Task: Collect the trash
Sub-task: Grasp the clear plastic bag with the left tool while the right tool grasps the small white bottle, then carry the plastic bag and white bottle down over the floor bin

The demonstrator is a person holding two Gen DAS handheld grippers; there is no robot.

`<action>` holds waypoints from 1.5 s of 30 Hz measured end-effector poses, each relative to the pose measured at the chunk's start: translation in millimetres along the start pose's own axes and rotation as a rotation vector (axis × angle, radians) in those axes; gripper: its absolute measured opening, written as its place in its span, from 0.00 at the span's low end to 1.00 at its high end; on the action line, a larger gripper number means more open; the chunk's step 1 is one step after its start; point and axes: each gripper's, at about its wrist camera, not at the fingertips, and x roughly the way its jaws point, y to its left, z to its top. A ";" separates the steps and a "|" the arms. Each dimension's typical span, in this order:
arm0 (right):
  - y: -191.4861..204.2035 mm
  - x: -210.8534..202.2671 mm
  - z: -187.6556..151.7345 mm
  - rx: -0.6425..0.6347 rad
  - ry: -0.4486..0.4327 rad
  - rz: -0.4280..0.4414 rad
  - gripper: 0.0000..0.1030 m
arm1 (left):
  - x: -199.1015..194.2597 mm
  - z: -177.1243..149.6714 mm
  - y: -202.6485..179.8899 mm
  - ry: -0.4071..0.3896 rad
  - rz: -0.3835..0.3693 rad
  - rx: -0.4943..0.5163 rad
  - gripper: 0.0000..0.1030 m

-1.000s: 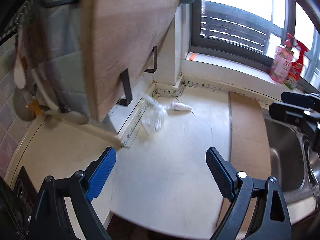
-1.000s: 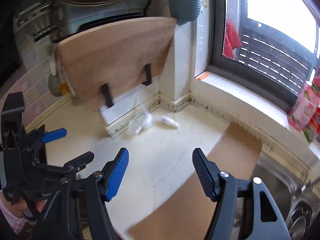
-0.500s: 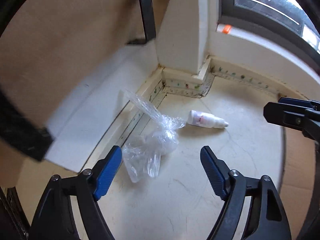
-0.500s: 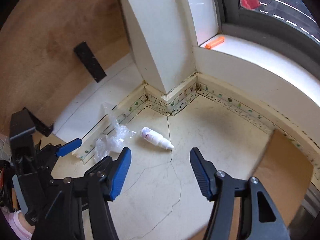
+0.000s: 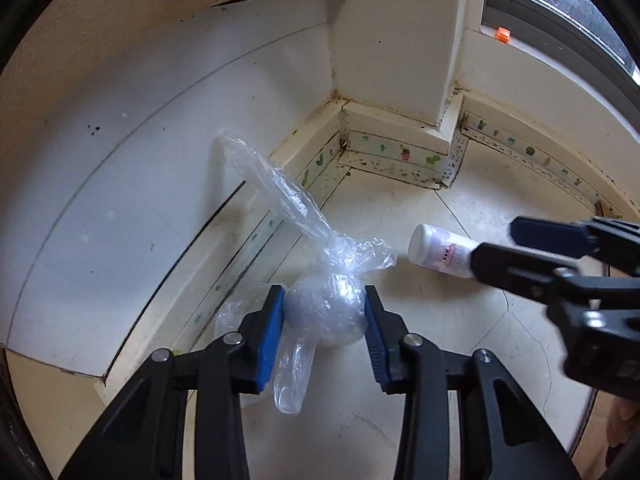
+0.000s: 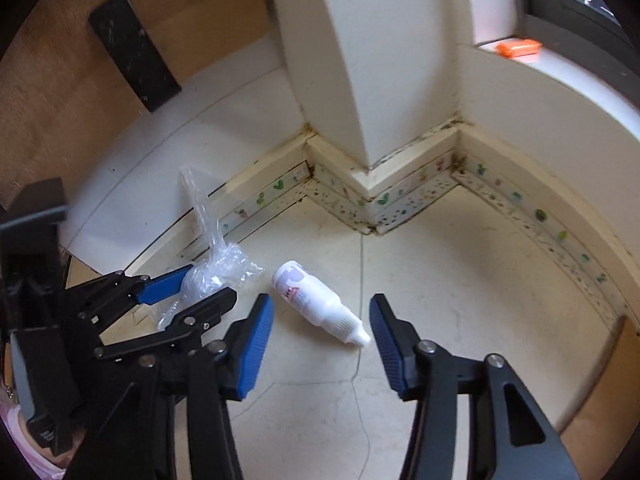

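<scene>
A knotted clear plastic bag [image 5: 332, 280] lies on the cream counter [image 5: 460, 360] near the wall's corner. My left gripper [image 5: 324, 320] has its blue pads against both sides of the bag's balled part, and the jaws are closing. A small white dropper bottle [image 6: 312, 296] lies on its side just right of the bag. My right gripper [image 6: 321, 304] straddles the bottle with its jaws closing, and a gap shows on each side of the bottle. The left gripper [image 6: 206, 284] shows in the right wrist view, and the right gripper [image 5: 496, 242] in the left wrist view.
A wooden board [image 6: 60, 100] with a black bracket [image 6: 132, 52] leans at the back left. A white pillar [image 6: 352, 80] fills the corner, with a small orange thing [image 6: 518, 48] on the window sill. A brown board [image 6: 600, 432] lies at the right.
Both grippers came down and forward into the corner. The left jaws narrowed onto the bag. The right jaws narrowed around the bottle.
</scene>
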 end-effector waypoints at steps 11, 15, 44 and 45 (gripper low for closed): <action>9.5 25.2 -6.9 -0.003 0.046 0.031 0.24 | -5.2 0.8 6.2 0.009 -0.020 -0.006 0.28; 13.8 15.0 -16.6 0.034 0.058 0.000 0.24 | -13.7 -1.2 1.8 0.019 -0.042 0.006 0.25; 201.1 -223.1 -205.2 0.348 -0.175 -0.176 0.24 | -277.5 -176.8 45.5 -0.143 -0.395 0.282 0.23; 209.6 -225.6 -211.7 0.352 -0.179 -0.181 0.24 | -286.8 -186.9 50.4 -0.145 -0.408 0.294 0.23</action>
